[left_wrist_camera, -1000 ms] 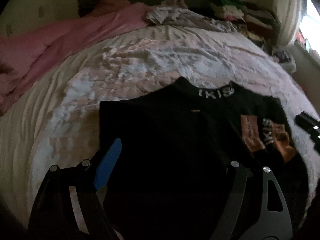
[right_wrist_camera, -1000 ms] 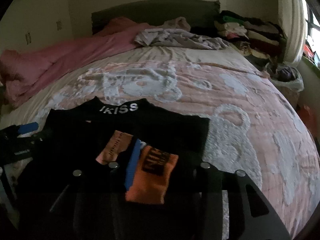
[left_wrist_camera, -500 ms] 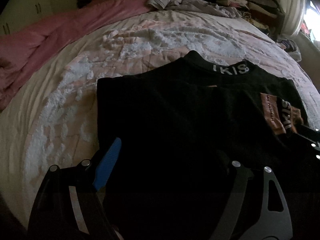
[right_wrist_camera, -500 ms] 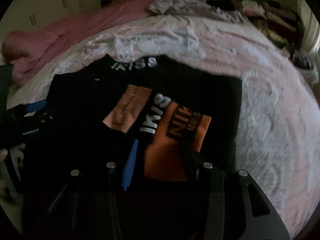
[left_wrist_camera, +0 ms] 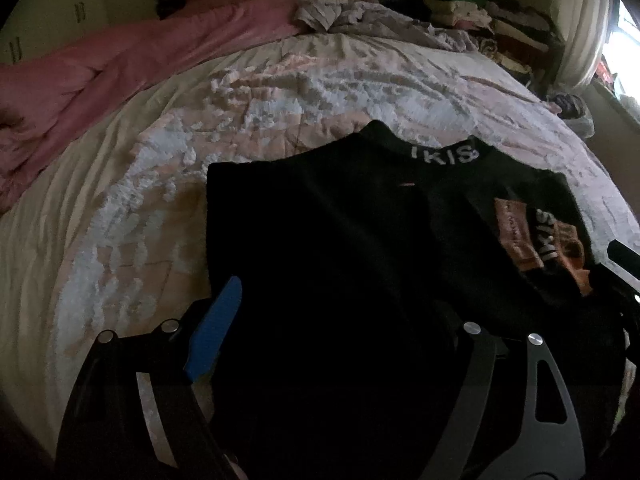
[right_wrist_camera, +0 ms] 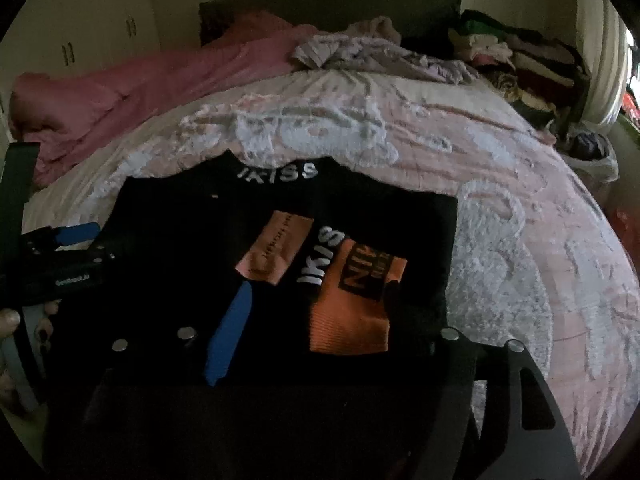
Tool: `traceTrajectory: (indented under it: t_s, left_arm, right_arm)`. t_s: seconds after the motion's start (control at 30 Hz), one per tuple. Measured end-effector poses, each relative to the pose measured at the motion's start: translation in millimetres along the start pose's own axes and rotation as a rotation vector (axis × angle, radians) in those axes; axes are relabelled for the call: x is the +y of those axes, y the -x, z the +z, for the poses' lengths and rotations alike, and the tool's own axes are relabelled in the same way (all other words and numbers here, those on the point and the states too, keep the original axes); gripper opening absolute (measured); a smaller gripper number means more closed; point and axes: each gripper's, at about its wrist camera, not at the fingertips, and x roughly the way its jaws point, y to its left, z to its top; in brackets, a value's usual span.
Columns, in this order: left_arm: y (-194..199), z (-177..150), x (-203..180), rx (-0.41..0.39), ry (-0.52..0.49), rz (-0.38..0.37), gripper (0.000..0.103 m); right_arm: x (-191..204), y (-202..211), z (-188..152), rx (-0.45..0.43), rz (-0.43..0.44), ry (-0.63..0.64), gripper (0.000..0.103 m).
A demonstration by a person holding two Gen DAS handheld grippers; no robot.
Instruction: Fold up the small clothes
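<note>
The black garment (right_wrist_camera: 280, 216) lies flat on the bedspread (right_wrist_camera: 520, 208), its folded orange cuff (right_wrist_camera: 352, 312) between the right gripper (right_wrist_camera: 320, 320) fingers, sleeve running ahead towards the collar. Those jaws have just been opening and stand released, pitched down. The left gripper (left_wrist_camera: 340, 320) hangs open over the garment's left edge.

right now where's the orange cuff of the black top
In the right wrist view the orange cuff lies folded across the black top, between the right gripper's open jaws.
</note>
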Motion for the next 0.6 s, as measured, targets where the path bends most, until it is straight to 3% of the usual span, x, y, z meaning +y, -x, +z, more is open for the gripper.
traceTrajectory:
  t_s: [0.2,0.23,0.27,0.53,0.6]
  left_arm:
    - [19,0,0,-0.031,0.002,-0.007,0.075]
    - [22,0,0,-0.034,0.001,-0.007,0.075]
    - [25,0,1,-0.039,0.002,-0.007,0.076]
    - [52,-2,5,-0.074,0.013,-0.009,0.087]
    - [58,-3,7,-0.081,0.016,-0.007,0.093]
  right_arm:
    - [6,15,1,-0.024,-0.005,0.005,0.069]
    - [8,18,2,-0.03,-0.005,0.004,0.083]
    - [9,21,2,-0.04,-0.005,0.001,0.09]
    - [17,46,4,-0.084,0.018,-0.002,0.092]
    - [18,51,5,-0.091,0.021,-0.005,0.092]
